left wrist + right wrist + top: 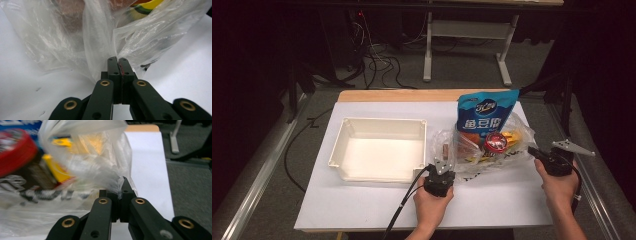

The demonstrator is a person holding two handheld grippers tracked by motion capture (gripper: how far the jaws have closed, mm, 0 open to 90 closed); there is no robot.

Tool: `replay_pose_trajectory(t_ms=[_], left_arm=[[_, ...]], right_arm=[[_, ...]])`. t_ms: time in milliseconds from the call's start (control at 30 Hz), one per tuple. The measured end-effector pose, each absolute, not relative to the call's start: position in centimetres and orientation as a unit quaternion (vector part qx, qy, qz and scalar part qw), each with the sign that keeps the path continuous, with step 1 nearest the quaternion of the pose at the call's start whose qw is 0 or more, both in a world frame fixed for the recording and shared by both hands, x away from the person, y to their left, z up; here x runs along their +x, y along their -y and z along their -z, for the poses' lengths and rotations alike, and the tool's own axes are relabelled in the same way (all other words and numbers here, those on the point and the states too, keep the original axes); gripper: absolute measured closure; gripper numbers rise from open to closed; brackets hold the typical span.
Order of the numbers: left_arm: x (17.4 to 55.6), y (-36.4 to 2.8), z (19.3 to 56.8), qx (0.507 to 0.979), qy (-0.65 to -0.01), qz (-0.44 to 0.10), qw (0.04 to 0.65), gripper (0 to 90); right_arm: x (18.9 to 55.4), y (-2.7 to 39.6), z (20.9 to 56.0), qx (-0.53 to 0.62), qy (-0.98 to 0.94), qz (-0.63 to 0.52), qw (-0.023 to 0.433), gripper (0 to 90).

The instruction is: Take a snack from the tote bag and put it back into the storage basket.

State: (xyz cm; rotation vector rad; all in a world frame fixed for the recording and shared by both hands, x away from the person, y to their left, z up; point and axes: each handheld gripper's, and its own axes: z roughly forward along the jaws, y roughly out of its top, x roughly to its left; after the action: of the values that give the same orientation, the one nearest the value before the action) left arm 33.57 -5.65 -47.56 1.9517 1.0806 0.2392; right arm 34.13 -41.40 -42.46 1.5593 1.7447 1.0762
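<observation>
A clear plastic bag [472, 152] of snacks lies on the white table top, right of centre. A blue pouch [484, 112] stands up out of it, and a red-lidded round item [495, 142] lies beside yellow packets. My left gripper [443, 164] is at the bag's left edge, its jaws shut on a fold of the film. In the left gripper view the gripper [118, 62] pinches the bag [75, 37]. My right gripper [533, 150] is at the bag's right edge. In the right gripper view the gripper [122, 185] is shut on a twist of the bag [100, 162], with the red lid [15, 150] at left.
An empty white tray [379, 122] sits on the table left of the bag, its near right corner close to my left gripper. The table's right edge [542, 165] runs just beside my right hand. Cables and a desk frame [428, 50] stand on the floor beyond.
</observation>
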Motion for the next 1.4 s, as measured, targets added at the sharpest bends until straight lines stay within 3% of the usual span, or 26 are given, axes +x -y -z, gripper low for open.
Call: replay_pose_trajectory(t_ms=[333,500,633,900,1133,1267,1400], left_arm=[[33.6,5.2,48.1,0.781,-0.443,-0.095,0.43,90.0],[33.1,5.6,48.2,0.781,-0.442,-0.124,0.424,89.9],[33.2,5.4,48.2,0.778,-0.447,-0.117,0.425,89.6],[33.3,5.2,48.3,0.777,-0.448,-0.108,0.429,89.2],[33.4,5.2,48.3,0.78,-0.447,-0.101,0.427,89.0],[33.4,5.2,48.3,0.779,-0.446,-0.1,0.43,89.0],[33.4,5.2,48.3,0.779,-0.445,-0.099,0.431,88.9]], right_arm=[[36.4,41.5,45.2,0.617,-0.653,-0.365,0.245,90.0],[36.7,41.3,46.3,0.613,-0.669,-0.358,0.223,88.9],[34.7,42.1,45.4,0.598,-0.64,-0.424,0.232,65.6],[31.7,41.9,40.4,0.549,-0.623,-0.478,0.286,49.3],[35.8,41.0,38.4,0.534,-0.645,-0.47,0.279,36.6],[38.8,40.9,38.9,0.546,-0.665,-0.449,0.242,38.3],[40.0,40.8,39.5,0.544,-0.679,-0.44,0.225,64.3]])
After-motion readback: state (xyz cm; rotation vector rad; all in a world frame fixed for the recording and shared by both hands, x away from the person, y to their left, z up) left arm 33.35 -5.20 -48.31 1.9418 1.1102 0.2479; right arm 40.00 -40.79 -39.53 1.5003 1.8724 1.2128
